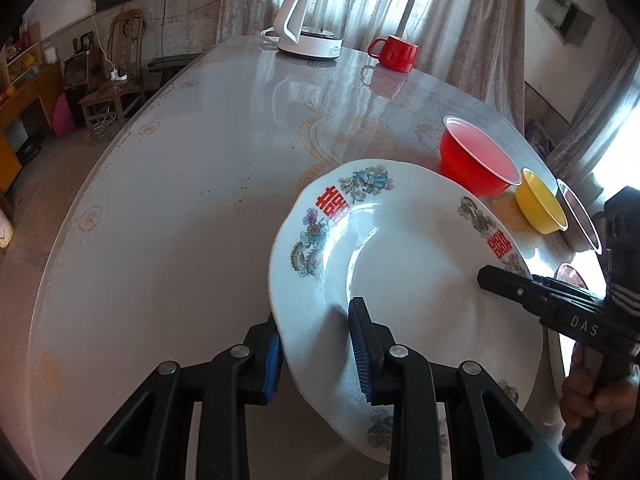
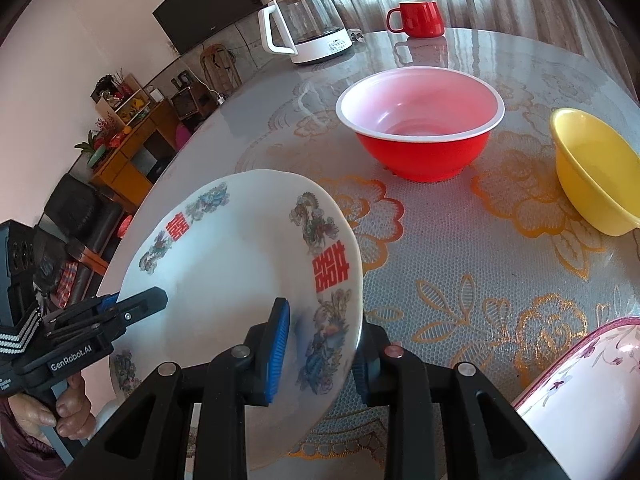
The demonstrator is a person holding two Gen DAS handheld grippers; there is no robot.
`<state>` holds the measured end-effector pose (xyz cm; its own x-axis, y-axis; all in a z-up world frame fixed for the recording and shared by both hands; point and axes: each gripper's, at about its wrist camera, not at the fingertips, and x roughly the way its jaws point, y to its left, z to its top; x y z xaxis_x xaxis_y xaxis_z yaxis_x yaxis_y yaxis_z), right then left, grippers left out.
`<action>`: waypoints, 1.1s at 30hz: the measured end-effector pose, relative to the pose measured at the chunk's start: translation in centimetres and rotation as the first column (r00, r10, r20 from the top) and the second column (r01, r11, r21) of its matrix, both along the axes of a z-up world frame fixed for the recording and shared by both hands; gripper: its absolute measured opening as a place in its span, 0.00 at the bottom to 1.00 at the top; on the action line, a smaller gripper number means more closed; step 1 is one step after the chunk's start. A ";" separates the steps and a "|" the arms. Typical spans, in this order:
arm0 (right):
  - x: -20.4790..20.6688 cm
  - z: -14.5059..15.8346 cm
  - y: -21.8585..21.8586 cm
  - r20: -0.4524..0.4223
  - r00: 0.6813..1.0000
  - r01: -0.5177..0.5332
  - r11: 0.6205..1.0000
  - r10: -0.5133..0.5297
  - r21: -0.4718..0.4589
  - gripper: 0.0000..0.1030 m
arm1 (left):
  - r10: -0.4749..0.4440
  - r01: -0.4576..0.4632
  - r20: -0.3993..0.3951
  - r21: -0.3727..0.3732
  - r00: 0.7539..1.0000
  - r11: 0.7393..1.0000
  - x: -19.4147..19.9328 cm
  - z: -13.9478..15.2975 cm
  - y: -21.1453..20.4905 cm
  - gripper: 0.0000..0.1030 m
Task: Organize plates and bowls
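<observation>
Both hand-held grippers are on one white plate point(image 1: 404, 264), the one with red double-happiness characters and painted birds round its rim, and it is up off the desk point(image 1: 160, 208), tilted. The left hand-held gripper point(image 1: 316, 344) pinches the plate's near-left rim, one blue pad under it and one on top, jaws narrow and pressed on the china. The right hand-held gripper point(image 2: 316, 356) clamps the opposite rim in the same way, one pad on the plate's face and the other behind the edge. In the left wrist view the right one reaches in from the plate's right side, with a person's hand point(image 1: 588, 396) wrapped round its grip.

Taking the plate as the landmark: just beyond its far right edge a red bowl point(image 2: 420, 152) with a pale inside stands upright on the desk's lace-patterned cover. Right of that bowl, further from the plate, sits a yellow bowl point(image 2: 588, 176), apart from the red one. To the plate's near right a floral-rimmed dish point(image 2: 580, 392) pokes into view; how it sits is hard to tell. Directly under the plate's near edge a second patterned rim point(image 2: 124, 372) shows, lying lower.

Well beyond the plate, at the desk's far edge, stand a glass kettle point(image 1: 316, 20) on a white base and a red mug point(image 1: 396, 54), side by side but apart.
</observation>
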<state>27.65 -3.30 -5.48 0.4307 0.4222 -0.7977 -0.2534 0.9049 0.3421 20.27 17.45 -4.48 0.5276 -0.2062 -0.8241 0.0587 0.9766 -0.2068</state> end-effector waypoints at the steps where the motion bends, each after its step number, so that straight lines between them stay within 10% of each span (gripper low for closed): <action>1: 0.0 0.0 -0.1 -0.003 1.000 -0.002 1.000 0.002 0.006 0.28 | 0.003 -0.003 -0.002 -0.011 1.000 1.000 0.2 -0.1 0.1 0.30; 33: -3.8 0.9 -1.0 0.027 0.999 -0.026 0.999 0.025 0.024 0.26 | 0.012 -0.010 0.103 -0.026 0.995 1.000 -5.1 2.2 -1.2 0.26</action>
<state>23.87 -4.32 -4.58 0.4402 0.4521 -0.7758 -0.2854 0.8896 0.3565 15.21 16.24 -2.27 0.6115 -0.2198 -0.7601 0.0700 0.9719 -0.2247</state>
